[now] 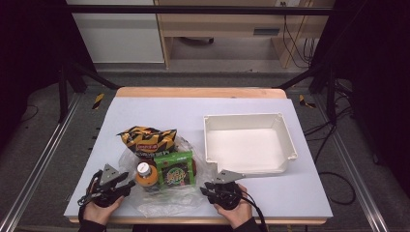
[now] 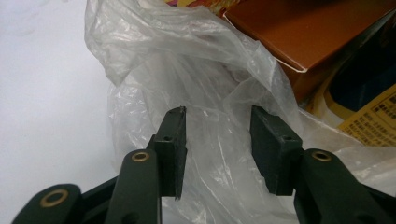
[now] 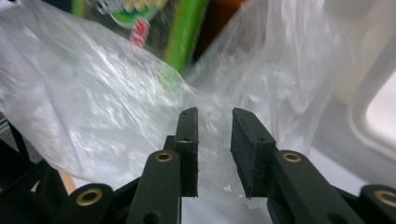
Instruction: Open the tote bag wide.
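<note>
The snacks and bottle [image 1: 144, 175] lie on the plastic bag [image 1: 164, 198] left of the empty tray [image 1: 289, 140]; nothing is moved yet. The left gripper [image 2: 215, 140] and right gripper [image 3: 214, 140] straddle bag film, jaws apart, not yet clenched.

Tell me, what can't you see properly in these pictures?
- Bottle, high view: the plastic bag and the green packet cover its body.
- Green packet's print, right gripper view: blurred and cut off at the top edge.
- Orange box, left gripper view: cut off at the top edge, so its label cannot be made out.
</note>
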`<state>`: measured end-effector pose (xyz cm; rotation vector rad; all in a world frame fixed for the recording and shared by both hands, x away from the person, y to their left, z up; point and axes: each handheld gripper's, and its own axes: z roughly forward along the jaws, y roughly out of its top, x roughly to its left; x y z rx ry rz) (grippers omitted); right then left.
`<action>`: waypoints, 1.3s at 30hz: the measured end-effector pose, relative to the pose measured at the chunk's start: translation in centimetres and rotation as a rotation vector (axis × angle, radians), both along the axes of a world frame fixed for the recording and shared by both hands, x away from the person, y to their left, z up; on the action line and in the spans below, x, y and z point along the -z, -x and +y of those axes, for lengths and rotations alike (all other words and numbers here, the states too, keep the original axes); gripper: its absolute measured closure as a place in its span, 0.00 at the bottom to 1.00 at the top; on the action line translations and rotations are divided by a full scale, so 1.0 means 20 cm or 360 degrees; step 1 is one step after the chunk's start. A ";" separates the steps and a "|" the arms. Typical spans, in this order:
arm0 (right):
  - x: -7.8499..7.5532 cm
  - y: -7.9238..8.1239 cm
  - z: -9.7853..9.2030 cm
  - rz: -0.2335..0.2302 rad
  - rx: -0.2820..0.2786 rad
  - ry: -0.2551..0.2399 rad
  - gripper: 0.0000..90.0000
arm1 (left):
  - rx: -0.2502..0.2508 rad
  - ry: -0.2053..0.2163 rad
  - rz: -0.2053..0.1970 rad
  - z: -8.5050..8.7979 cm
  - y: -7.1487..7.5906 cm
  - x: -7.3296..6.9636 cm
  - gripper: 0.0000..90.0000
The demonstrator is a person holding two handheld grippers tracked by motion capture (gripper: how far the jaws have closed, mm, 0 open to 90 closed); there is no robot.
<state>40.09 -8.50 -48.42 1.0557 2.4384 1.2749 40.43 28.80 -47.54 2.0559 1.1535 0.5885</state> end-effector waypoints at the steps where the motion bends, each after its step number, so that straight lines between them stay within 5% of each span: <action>1: 0.01 0.00 0.00 0.0008 0.0003 0.0005 0.81 | -0.0007 0.0003 0.0001 0.00 0.00 0.00 0.62; 7: 0.04 0.01 0.00 -0.0038 0.0011 0.0011 0.82 | -0.0002 -0.0027 0.0006 -0.01 -0.01 0.01 0.62; 11: 0.02 0.01 0.00 -0.0034 0.0000 0.0000 0.76 | -0.0011 0.0037 -0.0013 0.01 0.00 -0.01 0.56; 13: -0.02 0.02 -0.02 -0.0086 -0.0019 -0.0038 0.72 | -0.0022 0.0128 -0.0089 0.03 0.01 -0.05 0.50; 16: -0.07 0.03 -0.03 -0.0135 -0.0028 -0.0089 0.69 | -0.0021 0.0179 -0.0161 0.04 0.03 -0.10 0.44; 25: -0.23 0.01 -0.06 -0.0279 0.0024 -0.0214 0.60 | -0.0075 0.0308 -0.0231 0.09 0.01 -0.23 0.34; 39: -0.29 -0.11 0.04 -0.0275 0.0057 -0.0254 0.54 | -0.0136 0.0346 -0.0245 0.13 -0.12 -0.33 0.23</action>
